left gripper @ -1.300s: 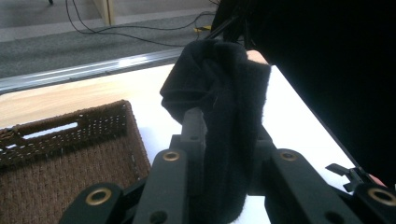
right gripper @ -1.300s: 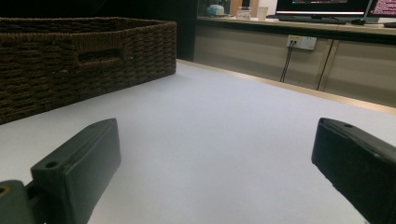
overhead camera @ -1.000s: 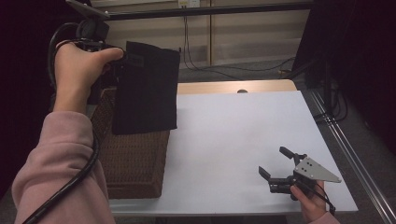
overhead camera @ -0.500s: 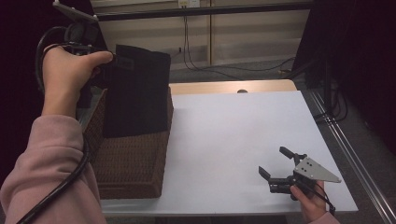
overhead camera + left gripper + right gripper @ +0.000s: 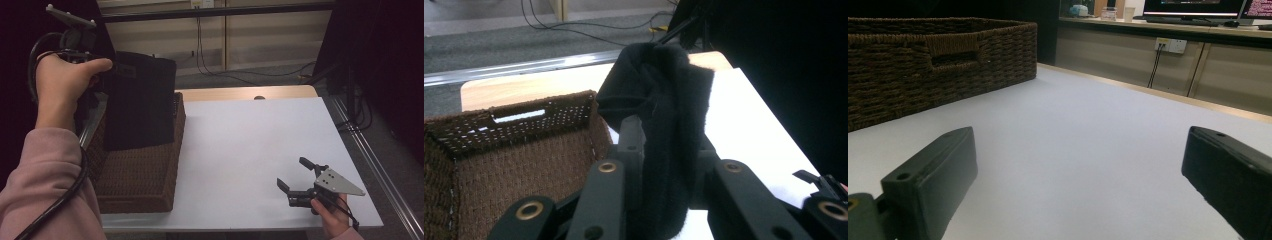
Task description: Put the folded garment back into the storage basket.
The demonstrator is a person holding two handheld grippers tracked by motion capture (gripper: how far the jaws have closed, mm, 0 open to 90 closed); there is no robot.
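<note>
Two grippers work over a white table point(image 5: 240, 150) in a dim room: left gripper point(image 5: 107, 75) clamps black cloth point(image 5: 142, 100) above a wicker basket point(image 5: 145, 175), right gripper point(image 5: 295, 175) rests agape.

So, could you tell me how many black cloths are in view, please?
1. The black cloth hangs from the left gripper, whose jaws are shut on it, above the wicker basket. Others may lie hidden inside the basket behind it.

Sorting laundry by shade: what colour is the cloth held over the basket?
Black, plain; the cloth shows best in the left gripper view.
</note>
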